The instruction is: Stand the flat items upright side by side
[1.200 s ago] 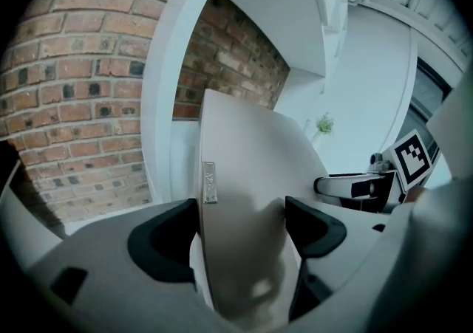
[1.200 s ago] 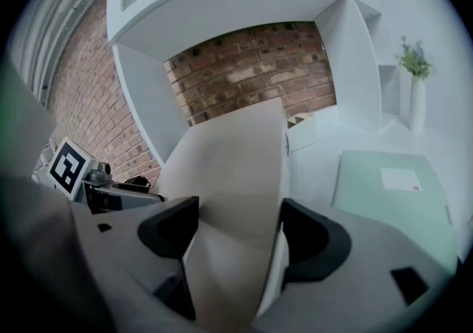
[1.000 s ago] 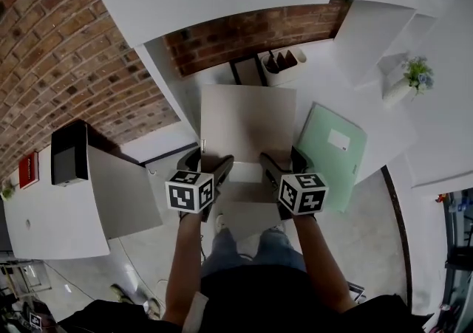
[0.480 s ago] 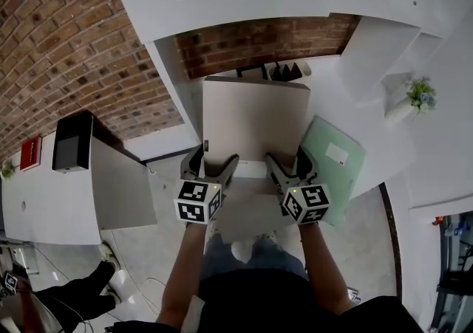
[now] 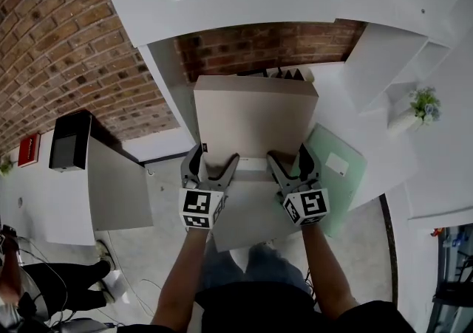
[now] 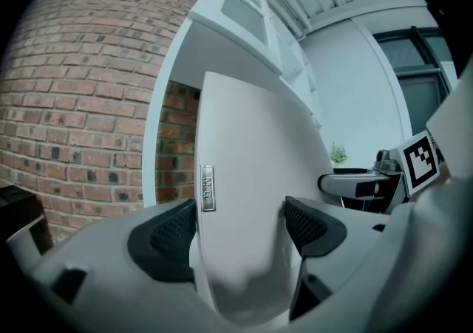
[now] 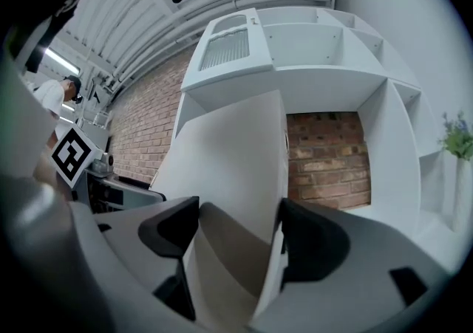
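- Between both grippers, over the near edge of the surface (image 5: 373, 158), the white binder (image 5: 255, 117) is held by its near end. Its broad face is turned up toward the head view.
- Its long axis runs straight away from the person, toward the brick wall (image 5: 266, 47) at the back of the recess. In each gripper view it shows edge-on and reaches forward from the jaws.
- At the binder's left near corner, the left gripper (image 5: 212, 162) pinches the spine side, its pads pressed on either face just below a small metal label tag (image 6: 208, 189).
- At the right near corner, the right gripper (image 5: 290, 159) clamps the side where the two covers gape apart. Its jaws stand wide, but both pads bear on the covers.
- Whether the far edge rests on the surface or hangs clear of it I cannot tell.
- My judgement is that the coming move turns on that far edge. To stand the binder upright, the near end has to swing up while the far edge goes down as the foot.
- Just right of the binder, a green folder (image 5: 336, 169) lies flat on the surface, partly under the binder's right edge. The right gripper is the nearer one to it.
- Farther right, well apart from both, stands a small vase with a plant (image 5: 414, 114).
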A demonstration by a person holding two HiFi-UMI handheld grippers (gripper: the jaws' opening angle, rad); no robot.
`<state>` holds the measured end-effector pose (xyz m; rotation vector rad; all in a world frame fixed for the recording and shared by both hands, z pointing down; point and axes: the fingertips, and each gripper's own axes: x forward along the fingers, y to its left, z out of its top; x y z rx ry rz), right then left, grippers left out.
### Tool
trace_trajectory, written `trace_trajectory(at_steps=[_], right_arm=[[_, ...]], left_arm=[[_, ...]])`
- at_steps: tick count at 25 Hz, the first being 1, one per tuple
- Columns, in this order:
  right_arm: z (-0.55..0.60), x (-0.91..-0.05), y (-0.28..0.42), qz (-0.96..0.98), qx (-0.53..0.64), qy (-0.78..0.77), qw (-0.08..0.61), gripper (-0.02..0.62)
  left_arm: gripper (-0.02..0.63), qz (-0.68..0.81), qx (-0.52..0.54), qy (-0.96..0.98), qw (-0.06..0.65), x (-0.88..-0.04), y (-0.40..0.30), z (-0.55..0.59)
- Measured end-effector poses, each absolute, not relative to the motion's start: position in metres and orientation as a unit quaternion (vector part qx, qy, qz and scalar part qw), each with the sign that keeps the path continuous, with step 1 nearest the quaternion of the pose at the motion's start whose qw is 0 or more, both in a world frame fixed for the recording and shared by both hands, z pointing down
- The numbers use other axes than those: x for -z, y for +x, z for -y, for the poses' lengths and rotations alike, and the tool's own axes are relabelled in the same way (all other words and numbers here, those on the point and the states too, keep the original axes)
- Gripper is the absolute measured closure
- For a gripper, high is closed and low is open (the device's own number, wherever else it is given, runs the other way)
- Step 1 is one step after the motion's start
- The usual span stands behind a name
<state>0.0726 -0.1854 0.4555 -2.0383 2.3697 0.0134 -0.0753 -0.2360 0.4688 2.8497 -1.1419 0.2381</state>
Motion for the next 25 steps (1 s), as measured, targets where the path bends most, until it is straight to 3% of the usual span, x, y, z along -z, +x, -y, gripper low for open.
trace_trajectory(at_steps=[7,25], right_arm=[[0.198,-0.472,0.081,-0.758,-0.025,-0.651,-0.026,0.249],[0.219,-0.509,0.093,-0.762,-0.009,-0.641,-0.088,0.272]], left_arm=[[0.259,0.409,-0.081,0.909,-0.016,-0.483,-0.067,0.243],[0.259,0.440,-0.082,0.894,-0.020,-0.524,-0.058,0.260]])
